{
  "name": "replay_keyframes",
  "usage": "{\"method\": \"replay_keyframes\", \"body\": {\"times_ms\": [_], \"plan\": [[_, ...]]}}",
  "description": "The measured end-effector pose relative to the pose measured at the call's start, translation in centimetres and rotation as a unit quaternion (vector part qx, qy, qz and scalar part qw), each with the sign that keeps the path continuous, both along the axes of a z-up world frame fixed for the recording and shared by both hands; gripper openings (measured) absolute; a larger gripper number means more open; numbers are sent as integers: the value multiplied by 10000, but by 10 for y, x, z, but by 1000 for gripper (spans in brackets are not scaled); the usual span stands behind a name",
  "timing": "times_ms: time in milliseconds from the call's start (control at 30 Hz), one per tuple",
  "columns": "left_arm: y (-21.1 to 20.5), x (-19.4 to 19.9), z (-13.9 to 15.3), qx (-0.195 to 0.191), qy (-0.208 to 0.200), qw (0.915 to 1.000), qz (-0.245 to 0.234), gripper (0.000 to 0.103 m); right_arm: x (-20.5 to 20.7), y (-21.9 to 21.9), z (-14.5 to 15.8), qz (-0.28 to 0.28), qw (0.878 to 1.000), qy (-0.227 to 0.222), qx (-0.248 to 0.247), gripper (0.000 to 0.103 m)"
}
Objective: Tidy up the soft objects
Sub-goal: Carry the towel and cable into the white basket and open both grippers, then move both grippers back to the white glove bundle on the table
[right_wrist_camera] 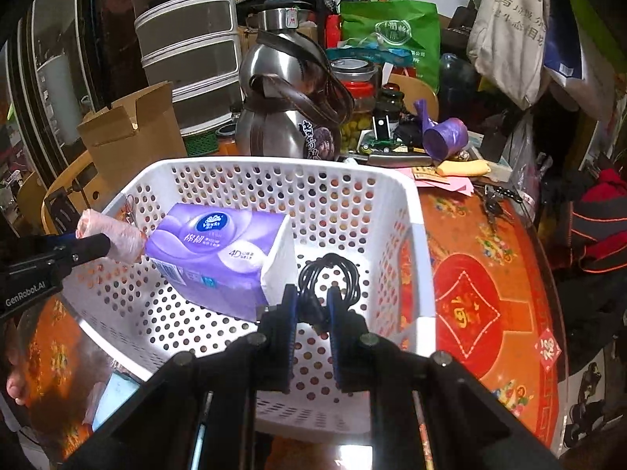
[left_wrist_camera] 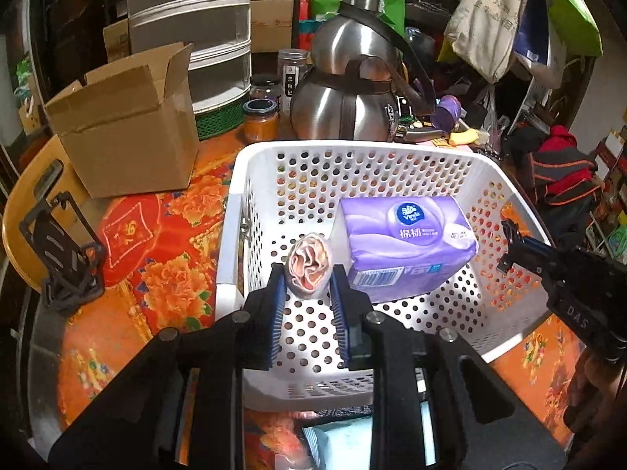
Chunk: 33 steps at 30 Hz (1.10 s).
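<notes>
Soft objects, status: one purple tissue pack already lies inside the white perforated basket, tilted against its floor toward the left half as the right wrist view shows it. Left gripper holds a pink rolled bundle (looks like rolled plastic bags or cloth; cannot tell which), fingers narrow and pressing on both sides of the roll, end-on to the camera. The roll hangs over the basket interior just beside the tissue pack, apart from the basket floor. Right gripper is clamped on a black coiled cable, fingers nearly together with the cable bunched between them, over the free right half of the basket. Judgement: each hand aims at its own bare patch of floor, so the two items would land either side of the pack without stacking. Both grippers point steeply downward, which suits a release from above the rim. The basket sits on a bench with an orange and red floral cover; cardboard box and steel kettle stand behind it, well clear. Risk noted: the roll is light and round and may roll on landing; the cable coil may spring loose.
</notes>
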<state>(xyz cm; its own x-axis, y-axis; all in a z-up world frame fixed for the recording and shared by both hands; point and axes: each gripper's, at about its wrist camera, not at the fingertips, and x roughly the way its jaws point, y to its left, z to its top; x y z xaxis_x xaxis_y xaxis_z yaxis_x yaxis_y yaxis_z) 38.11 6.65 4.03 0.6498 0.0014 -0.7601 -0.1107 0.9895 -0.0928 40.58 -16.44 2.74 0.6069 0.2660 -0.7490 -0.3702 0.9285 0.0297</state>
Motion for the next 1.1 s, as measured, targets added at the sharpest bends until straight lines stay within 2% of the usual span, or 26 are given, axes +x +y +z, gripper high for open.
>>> {"method": "replay_keyframes", "body": {"times_ms": [100, 267, 300, 333, 400, 467, 500, 667, 800, 900, 1000, 1100], "plan": [[3, -1, -2, -108, -57, 9999, -18, 21, -1, 0, 0, -86, 10000, -33, -14, 13], [1, -4, -1, -20, -154, 9999, -24, 22, -1, -3, 5, -123, 9997, -144, 154, 15], [2, -5, 0, -43, -174, 9998, -25, 27, -2, -3, 5, -122, 9997, -153, 166, 17], [3, -6, 2, -105, -209, 9997, -44, 32, -1, -4, 6, -133, 9997, -157, 160, 23], [3, -9, 8, -40, -321, 9995, 6, 67, -3, -6, 8, -147, 9995, -215, 179, 34], [3, -12, 13, 85, -441, 9990, 75, 81, -5, -7, 12, -173, 9992, -299, 195, 59], [2, -15, 17, 136, -554, 9984, 54, 85, -7, -8, 13, -188, 9990, -345, 207, 62], [2, -30, 31, 215, -783, 9967, 51, 91, -16, -14, 22, -185, 9984, -401, 362, 75], [4, -38, 33, 211, -861, 9959, 161, 93, -21, -18, 24, -174, 9982, -409, 396, 75], [1, -39, 28, 237, -748, 9968, 161, 93, -23, -18, 23, -157, 9982, -420, 400, 76], [0, -42, 25, 414, -737, 9961, 265, 93, -27, -18, 22, -115, 9981, -405, 444, 76], [3, -52, 27, 374, -762, 9959, 310, 93, -34, -24, 25, -115, 9973, -388, 617, 76]]}}
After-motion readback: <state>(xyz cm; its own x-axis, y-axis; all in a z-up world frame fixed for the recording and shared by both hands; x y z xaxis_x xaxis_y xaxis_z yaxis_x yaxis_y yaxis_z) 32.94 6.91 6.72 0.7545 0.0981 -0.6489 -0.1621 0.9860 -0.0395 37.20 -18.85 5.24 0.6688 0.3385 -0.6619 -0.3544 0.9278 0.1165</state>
